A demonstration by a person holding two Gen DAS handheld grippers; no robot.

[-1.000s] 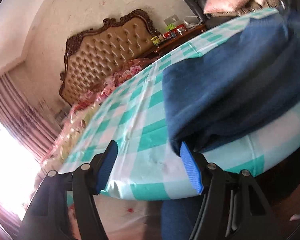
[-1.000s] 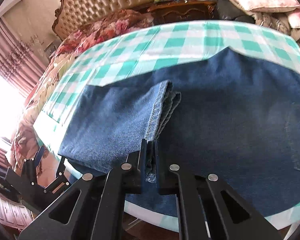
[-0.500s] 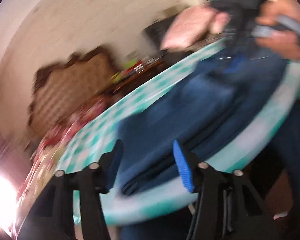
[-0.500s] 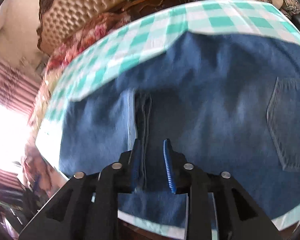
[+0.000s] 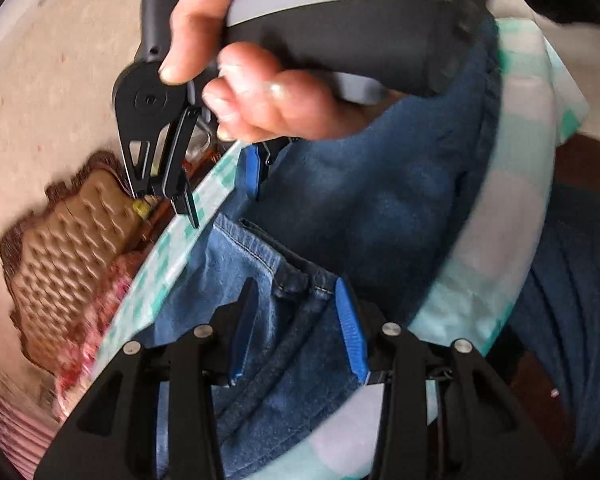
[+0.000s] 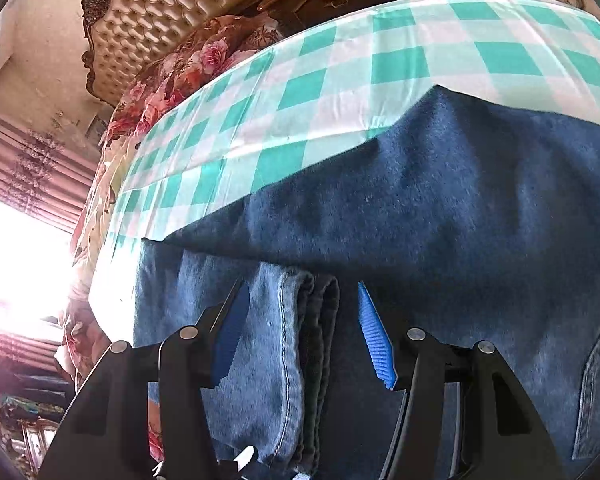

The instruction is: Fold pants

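Bright daylight pouring in from the window (image 6: pixel 16 272) at left, blown out to white glare, left wrist view smeared with motion blur on the headboard (image 5: pixel 72 248), right wrist view sharper, fisheye bending, dark corners

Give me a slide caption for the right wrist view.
Right claw open over the folded hem of blue jeans on a checked tablecloth.

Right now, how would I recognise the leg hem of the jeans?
Find the table under the green-and-white checked cloth, where dark blue jeans lie spread. At their near left end is the leg hem. It alone is paler, faded denim with a light stitch line, folded over the darker cloth.
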